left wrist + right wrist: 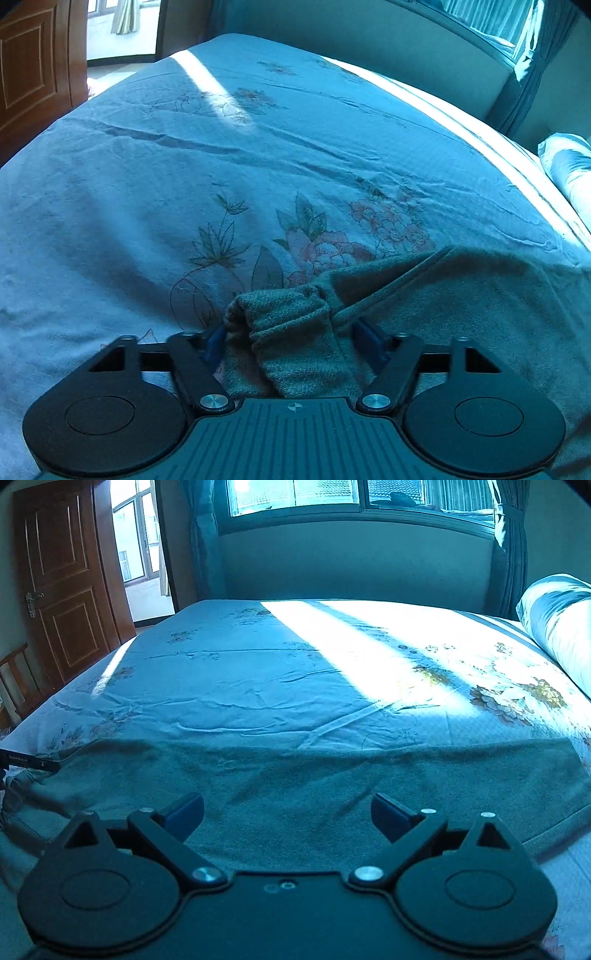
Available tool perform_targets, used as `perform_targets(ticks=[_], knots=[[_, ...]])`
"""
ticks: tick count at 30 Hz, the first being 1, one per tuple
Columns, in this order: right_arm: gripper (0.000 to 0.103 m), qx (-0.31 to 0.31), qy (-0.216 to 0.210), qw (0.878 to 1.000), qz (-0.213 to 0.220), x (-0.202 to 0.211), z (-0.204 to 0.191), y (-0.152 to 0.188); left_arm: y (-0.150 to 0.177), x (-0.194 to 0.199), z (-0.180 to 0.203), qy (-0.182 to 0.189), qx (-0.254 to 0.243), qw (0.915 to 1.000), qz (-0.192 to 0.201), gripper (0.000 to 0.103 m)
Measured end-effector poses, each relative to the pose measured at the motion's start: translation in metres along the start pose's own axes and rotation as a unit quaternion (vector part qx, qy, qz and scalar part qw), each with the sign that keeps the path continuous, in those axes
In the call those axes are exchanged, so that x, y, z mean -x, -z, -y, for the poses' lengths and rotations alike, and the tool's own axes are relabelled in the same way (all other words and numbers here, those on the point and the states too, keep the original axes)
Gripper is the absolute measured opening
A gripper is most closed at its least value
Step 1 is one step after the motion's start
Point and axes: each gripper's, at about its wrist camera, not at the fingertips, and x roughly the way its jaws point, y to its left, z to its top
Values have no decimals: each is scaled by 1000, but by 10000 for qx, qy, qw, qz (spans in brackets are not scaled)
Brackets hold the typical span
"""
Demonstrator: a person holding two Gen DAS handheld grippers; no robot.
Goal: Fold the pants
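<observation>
Between the left gripper (291,339) fingers (213,345): bunched end of the grey-green pants (461,295), rolled into a thick fold. Both blue pads pressed against the bunch from either side, so clamped on the fabric, though still fairly wide because of the bulk. Rest of the garment spread off to the right of that gripper, flat on the floral bedsheet (184,166). Ahead of the fingers: pink flower print, leaf outlines, long creases across the sheet, a strip of sunlight further out. Far left of the left wrist view: brown wooden door (33,74). Far right: edge of a rolled quilt (569,166).

Moving right. In the right wrist view, at the far left edge, a black part of the other gripper, touching the garment's left end. Below and ahead of the right gripper (287,814): pants lying as a wide flat band across the near side of the bed, edge running left to right just beyond the fingertips. Jaws spread wide apart, nothing between them, blue pads hovering over the cloth; contact with fabric not clear. Beyond the band: wrinkled sheet, bright sun patch ahead and to the right. Straight ahead, well beyond: window (332,494) with curtains (509,554). Far right: quilt roll on the bed.
</observation>
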Motion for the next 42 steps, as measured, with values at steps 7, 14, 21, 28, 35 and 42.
perform_targets(ticks=[7,14,21,28,35,42], knots=[[64,966,-50,9950,-247,-60,24,-26,1,37,8,422,32,9974,582,21],[65,1559,-330,9852,-637,-121,36,-46,-1,25,0,274,-97,9992,267,21],[73,1828,-711,9710,-1370,-158,43,-46,6,-2,1,101,-165,9996,212,35],[0,1701,-843,9739,-1240,-132,43,-56,5,2,-1,344,-280,9981,420,22],[0,1917,-929,9755,-550,-24,30,-53,17,85,-3,1032,-750,9776,1673,21],[0,2376,-803,9675,-333,72,2,1,65,152,-10,1487,-983,9664,1851,22]])
